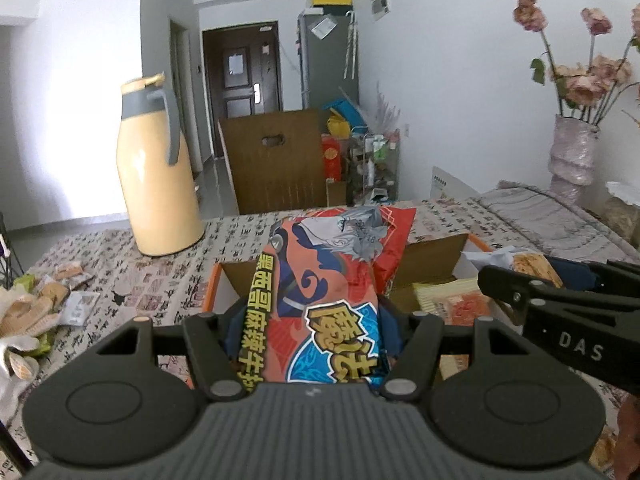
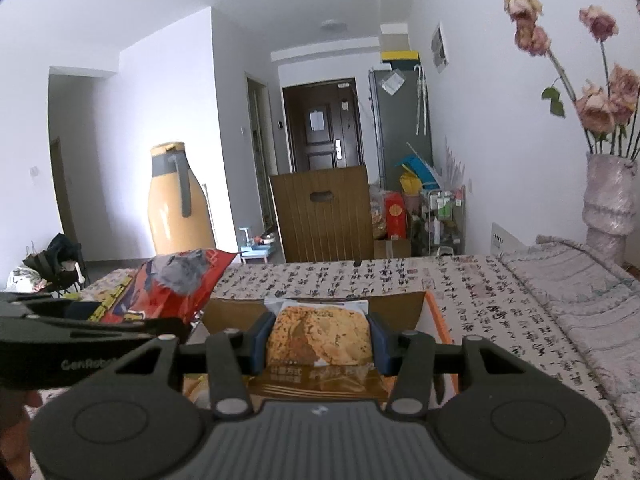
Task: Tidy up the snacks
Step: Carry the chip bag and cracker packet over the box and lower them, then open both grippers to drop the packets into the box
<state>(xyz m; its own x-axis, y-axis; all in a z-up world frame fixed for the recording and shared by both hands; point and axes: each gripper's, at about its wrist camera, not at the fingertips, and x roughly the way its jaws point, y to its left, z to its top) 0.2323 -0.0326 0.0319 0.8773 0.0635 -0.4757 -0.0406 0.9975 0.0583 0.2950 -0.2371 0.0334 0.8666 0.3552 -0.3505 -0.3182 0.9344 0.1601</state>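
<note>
gripping a red and blue snack bag (image 1: 320, 300) between its blue pads, the left hand-held gripper (image 1: 316, 332) holds the bag lengthwise so that it runs forward from the jaws and out over an open cardboard box (image 1: 432, 258) with an orange rim. in the right wrist view the same bag (image 2: 176, 284) shows to the left of the right hand-held gripper (image 2: 318, 340), raised above the box's left side. the right hand-held gripper is clamped on a flat packet (image 2: 318, 336) printed with a golden crispy cracker, its pads pressing the packet's two side edges, and the packet hangs over the box (image 2: 240, 312) just ahead of the fingers. inside the box, to the right of the left hand-held gripper, lie pale yellow and orange packets (image 1: 448, 300). the box rests on a worktop (image 1: 168, 280) covered by a cloth printed with dark script. further to the left of the left hand-held gripper, small wrapped snacks (image 1: 60, 292) are scattered on the cloth, well apart from the box. ahead and to the left stands a tall yellow thermos jug (image 1: 156, 176) with a grey handle, upright on the worktop. far to the right a wrapped vase (image 1: 572, 152) holds dried pink roses (image 1: 584, 80). beyond the worktop's far edge stands a brown chair back (image 1: 276, 160).
</note>
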